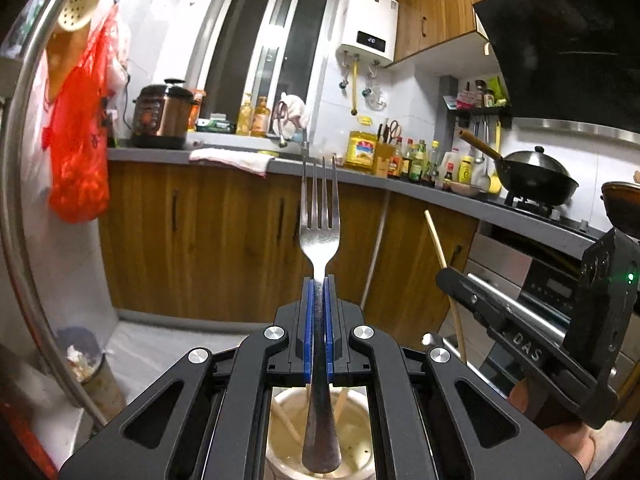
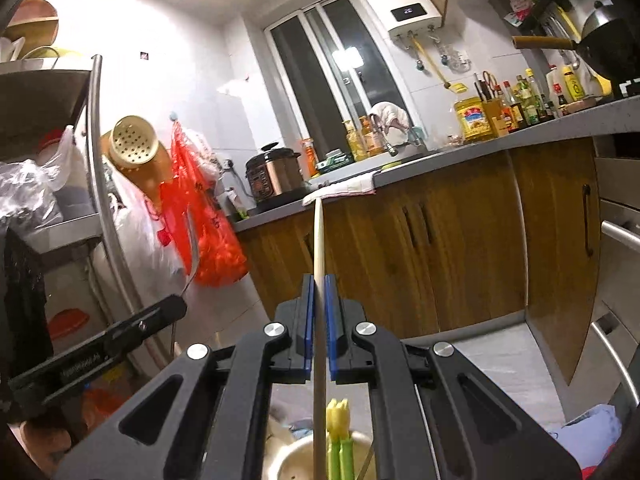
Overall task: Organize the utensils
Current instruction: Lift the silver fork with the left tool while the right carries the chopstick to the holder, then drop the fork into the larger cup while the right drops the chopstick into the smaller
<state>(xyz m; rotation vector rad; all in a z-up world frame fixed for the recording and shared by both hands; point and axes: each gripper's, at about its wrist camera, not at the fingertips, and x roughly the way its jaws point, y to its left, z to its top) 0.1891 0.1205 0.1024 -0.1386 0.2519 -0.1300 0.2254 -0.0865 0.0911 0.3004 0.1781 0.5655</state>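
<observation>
Left gripper [image 1: 319,280] pinches a fork [image 1: 320,236], tines toward 12 o'clock, above a cream cup [image 1: 280,436]. Right gripper [image 2: 319,280] pinches a chopstick [image 2: 318,240] pointing toward 12 o'clock. The desk [image 1: 208,156] lies beyond.

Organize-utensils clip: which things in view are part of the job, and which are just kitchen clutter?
Job: fork clamped in the left gripper; chopstick clamped in the right gripper; cup holding chopsticks below.

Clutter: wok, rice cooker, red bag, oil bottle, water heater.
</observation>
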